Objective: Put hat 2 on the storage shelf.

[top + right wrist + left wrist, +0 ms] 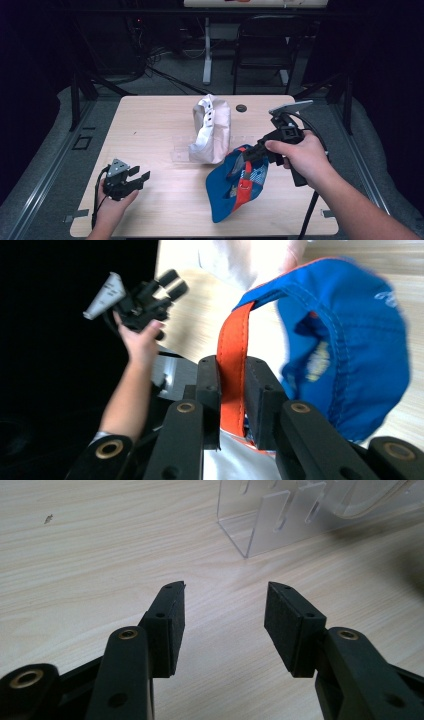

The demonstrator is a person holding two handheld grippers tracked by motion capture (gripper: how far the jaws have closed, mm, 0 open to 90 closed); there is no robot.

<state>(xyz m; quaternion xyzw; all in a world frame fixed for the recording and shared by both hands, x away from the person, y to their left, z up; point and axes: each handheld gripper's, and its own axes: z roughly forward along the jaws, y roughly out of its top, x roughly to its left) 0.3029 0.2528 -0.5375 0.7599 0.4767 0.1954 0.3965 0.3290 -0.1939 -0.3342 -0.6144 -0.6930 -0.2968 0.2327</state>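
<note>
The right tongs clamp the orange brim of a blue cap, which hangs over the surface's near right part, long axis slanting, crown toward the near edge. The left tongs gape empty at the near left, by a clear acrylic stand.

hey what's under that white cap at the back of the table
The white cap sits over a clear plastic stand, whose slotted end sticks out on its left. How far the stand runs beneath it, and whatever else is under there, is covered by the cap.
</note>
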